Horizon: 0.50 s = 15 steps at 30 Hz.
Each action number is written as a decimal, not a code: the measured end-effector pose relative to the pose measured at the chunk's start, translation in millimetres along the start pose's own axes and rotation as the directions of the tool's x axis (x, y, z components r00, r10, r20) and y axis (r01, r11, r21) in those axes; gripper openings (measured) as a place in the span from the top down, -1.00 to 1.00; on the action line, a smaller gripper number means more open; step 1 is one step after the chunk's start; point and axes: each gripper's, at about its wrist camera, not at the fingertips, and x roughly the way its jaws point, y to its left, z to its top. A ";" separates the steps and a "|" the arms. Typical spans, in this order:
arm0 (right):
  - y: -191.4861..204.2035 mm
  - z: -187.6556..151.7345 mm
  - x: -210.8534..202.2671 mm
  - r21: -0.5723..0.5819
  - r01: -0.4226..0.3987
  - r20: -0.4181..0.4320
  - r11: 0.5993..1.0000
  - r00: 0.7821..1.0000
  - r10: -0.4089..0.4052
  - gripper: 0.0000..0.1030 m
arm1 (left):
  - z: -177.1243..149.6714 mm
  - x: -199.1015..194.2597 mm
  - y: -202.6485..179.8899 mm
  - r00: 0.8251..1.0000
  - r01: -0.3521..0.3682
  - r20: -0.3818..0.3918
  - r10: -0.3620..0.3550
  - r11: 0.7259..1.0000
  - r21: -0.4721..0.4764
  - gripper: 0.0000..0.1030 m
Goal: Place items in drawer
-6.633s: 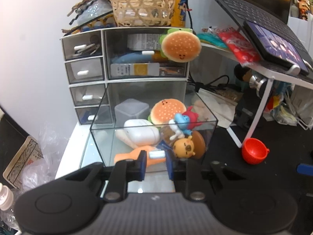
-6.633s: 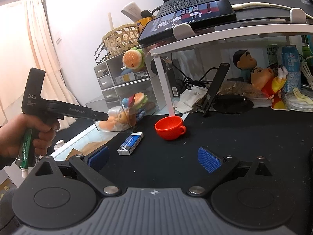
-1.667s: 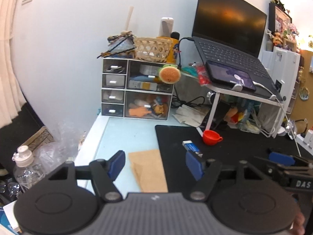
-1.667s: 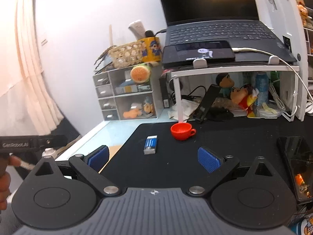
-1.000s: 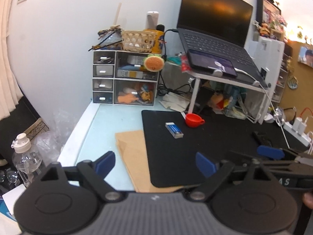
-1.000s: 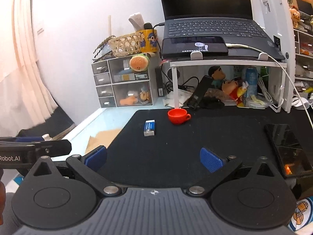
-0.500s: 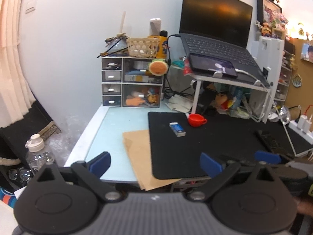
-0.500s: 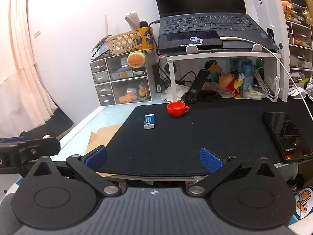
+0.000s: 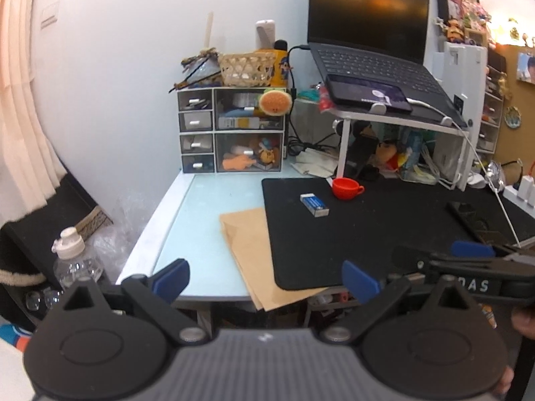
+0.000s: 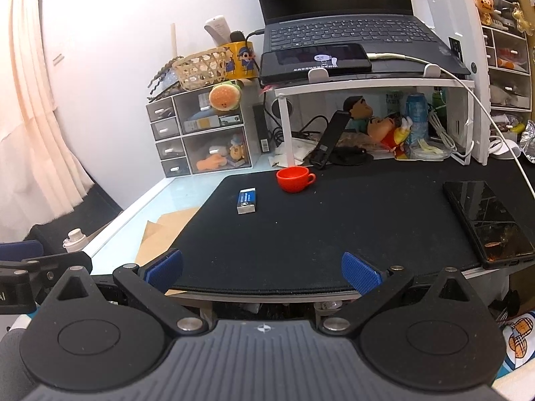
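Note:
A clear drawer unit [image 9: 247,130] [image 10: 204,133] stands at the far left of the desk. Its big bottom drawer [image 9: 249,157] [image 10: 217,157] is pushed in, with toys showing through the front. A blue eraser box [image 9: 314,204] [image 10: 246,200] and a red cup [image 9: 346,187] [image 10: 295,179] lie on the black mat [image 9: 367,230] [image 10: 334,220]. My left gripper [image 9: 265,282] is open and empty, held back off the desk's front edge. My right gripper [image 10: 262,272] is open and empty too, just off the mat's near edge.
A laptop [image 10: 341,23] and a phone [image 10: 316,58] sit on a white stand [image 10: 367,83] at the back. Another dark phone [image 10: 485,220] lies at the mat's right. Brown paper [image 9: 244,244] hangs over the desk edge. A water bottle [image 9: 72,257] stands low at the left.
The bottom drawer that stood pulled out is now pushed in. Both grippers have drawn back from the unit to the desk's front edge, and my left gripper has opened.

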 end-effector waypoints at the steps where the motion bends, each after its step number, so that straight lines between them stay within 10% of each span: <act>1: 0.2 0.3 0.3 -0.002 -0.002 0.001 1.000 1.000 0.002 -1.00 | -0.3 -1.3 0.1 1.000 -0.001 0.004 0.001 1.000 -0.002 -0.93; 15: 1.8 1.3 -2.4 -0.011 -0.004 -0.013 1.000 1.000 0.004 -1.00 | -4.1 -5.5 5.2 1.000 0.002 0.002 -0.002 1.000 0.009 -0.93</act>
